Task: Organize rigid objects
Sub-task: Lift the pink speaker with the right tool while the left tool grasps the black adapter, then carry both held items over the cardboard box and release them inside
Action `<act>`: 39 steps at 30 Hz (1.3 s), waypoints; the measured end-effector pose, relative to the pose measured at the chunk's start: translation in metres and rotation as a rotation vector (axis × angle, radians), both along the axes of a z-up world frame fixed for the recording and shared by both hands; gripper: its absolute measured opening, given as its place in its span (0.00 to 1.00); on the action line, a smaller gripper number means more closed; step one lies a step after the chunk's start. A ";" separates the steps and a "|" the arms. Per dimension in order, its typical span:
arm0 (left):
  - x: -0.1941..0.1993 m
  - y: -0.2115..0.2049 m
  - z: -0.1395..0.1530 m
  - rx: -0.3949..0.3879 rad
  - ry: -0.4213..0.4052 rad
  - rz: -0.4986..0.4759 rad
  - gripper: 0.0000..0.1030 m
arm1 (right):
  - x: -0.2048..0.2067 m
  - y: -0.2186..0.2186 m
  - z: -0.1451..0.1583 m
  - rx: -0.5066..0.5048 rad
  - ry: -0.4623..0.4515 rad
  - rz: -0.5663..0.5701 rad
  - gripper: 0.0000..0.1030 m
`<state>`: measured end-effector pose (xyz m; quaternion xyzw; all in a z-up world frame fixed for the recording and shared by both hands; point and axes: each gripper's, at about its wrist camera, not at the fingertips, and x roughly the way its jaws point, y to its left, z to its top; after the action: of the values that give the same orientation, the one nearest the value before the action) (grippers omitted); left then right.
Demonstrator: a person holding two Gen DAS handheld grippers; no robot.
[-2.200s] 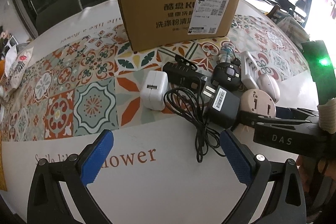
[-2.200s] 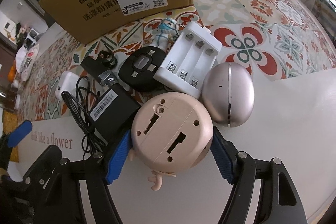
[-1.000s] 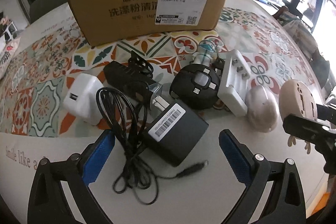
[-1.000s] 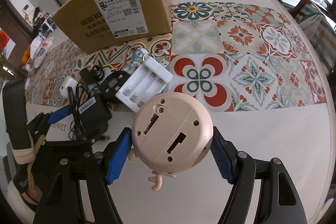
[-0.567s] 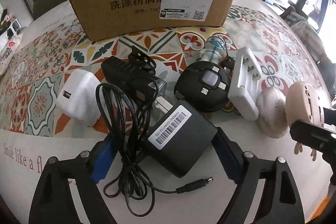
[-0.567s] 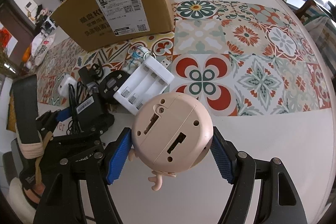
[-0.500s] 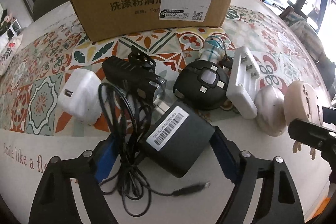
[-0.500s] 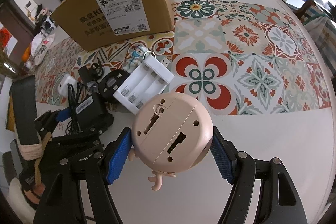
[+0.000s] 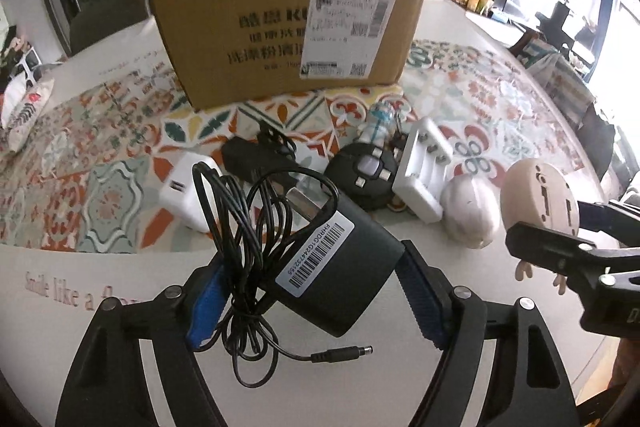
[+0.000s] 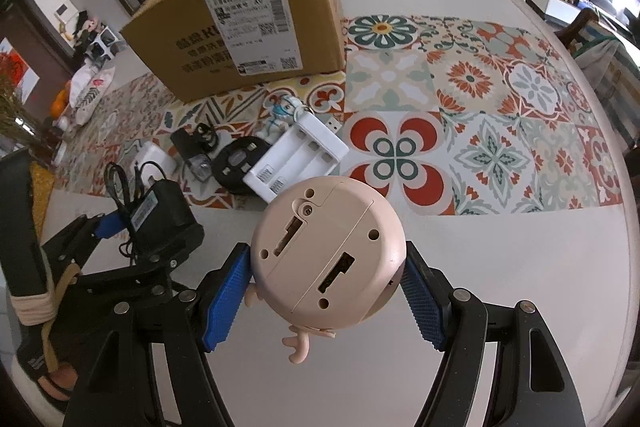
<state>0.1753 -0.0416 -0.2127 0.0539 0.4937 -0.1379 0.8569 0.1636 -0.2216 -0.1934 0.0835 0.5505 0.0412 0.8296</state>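
My left gripper (image 9: pixel 308 291) is shut on a black power adapter (image 9: pixel 340 267) with a barcode label and holds it above the table; its black cable (image 9: pixel 248 255) dangles over the left finger. It also shows in the right wrist view (image 10: pixel 160 223). My right gripper (image 10: pixel 324 295) is shut on a round pink device (image 10: pixel 328 255) with small feet, held above the table; it also shows in the left wrist view (image 9: pixel 540 199). A brown cardboard box (image 9: pixel 288 27) stands on the table behind the objects.
On the patterned mat (image 10: pixel 480 115) lie a white USB charger (image 9: pixel 180 187), a black bike light (image 9: pixel 256 155), a round black device (image 9: pixel 368 175), a white battery charger (image 9: pixel 424 167), a small figurine (image 9: pixel 380 119) and a pearly egg-shaped object (image 9: pixel 472 215).
My left gripper closed on the black adapter and lifted it off the table, its cable trailing. My right gripper keeps the pink device raised.
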 end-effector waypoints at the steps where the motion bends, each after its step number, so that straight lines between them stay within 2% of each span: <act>1: -0.002 0.002 0.007 -0.002 -0.009 0.002 0.76 | -0.001 0.001 0.004 0.001 -0.009 0.001 0.71; 19: -0.007 0.026 0.110 -0.020 -0.177 0.028 0.76 | -0.007 0.022 0.086 0.020 -0.201 0.005 0.71; 28: 0.011 0.041 0.139 -0.057 -0.217 0.052 0.76 | 0.011 0.036 0.117 0.035 -0.285 0.028 0.71; 39: 0.049 0.044 0.176 -0.066 -0.276 0.060 0.76 | 0.046 0.041 0.147 0.064 -0.356 0.042 0.71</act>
<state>0.2239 0.0029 -0.0364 0.0294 0.3679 -0.1197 0.9216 0.2094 -0.1809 -0.0465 0.0896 0.3949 0.0901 0.9099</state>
